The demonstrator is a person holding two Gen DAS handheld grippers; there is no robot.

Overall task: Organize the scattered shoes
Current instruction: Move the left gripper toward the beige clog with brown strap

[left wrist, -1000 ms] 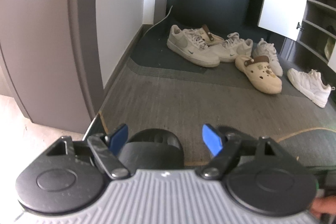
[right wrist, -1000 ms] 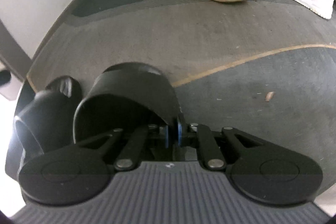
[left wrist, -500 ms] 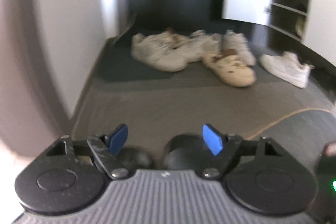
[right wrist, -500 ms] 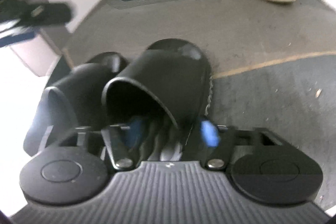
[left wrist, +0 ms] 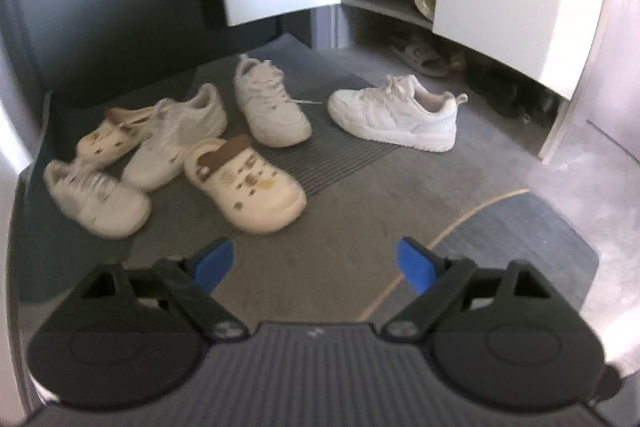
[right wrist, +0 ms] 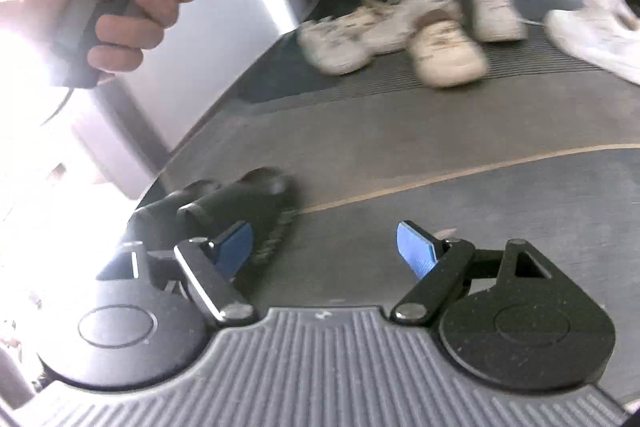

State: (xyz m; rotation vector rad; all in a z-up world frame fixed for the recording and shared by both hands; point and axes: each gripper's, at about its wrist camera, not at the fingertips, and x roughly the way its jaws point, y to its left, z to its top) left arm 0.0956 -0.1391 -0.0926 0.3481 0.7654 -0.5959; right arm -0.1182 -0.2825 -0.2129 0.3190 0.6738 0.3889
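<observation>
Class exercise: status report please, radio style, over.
Left hand-held gripper open, empty. Right hand-held gripper open, empty. Black slippers paired on mat; pale shoes scattered ahead. Path unobstructed.

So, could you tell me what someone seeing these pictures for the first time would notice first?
Most likely the pale shoes scattered on the dark floor mat: a cream clog in front among sneakers, and a bright white sneaker apart to the right, near the open shoe cabinet. In the right wrist view, a pair of black slides lies beside the open right gripper, and a hand grips the other tool's handle at upper left.
</observation>
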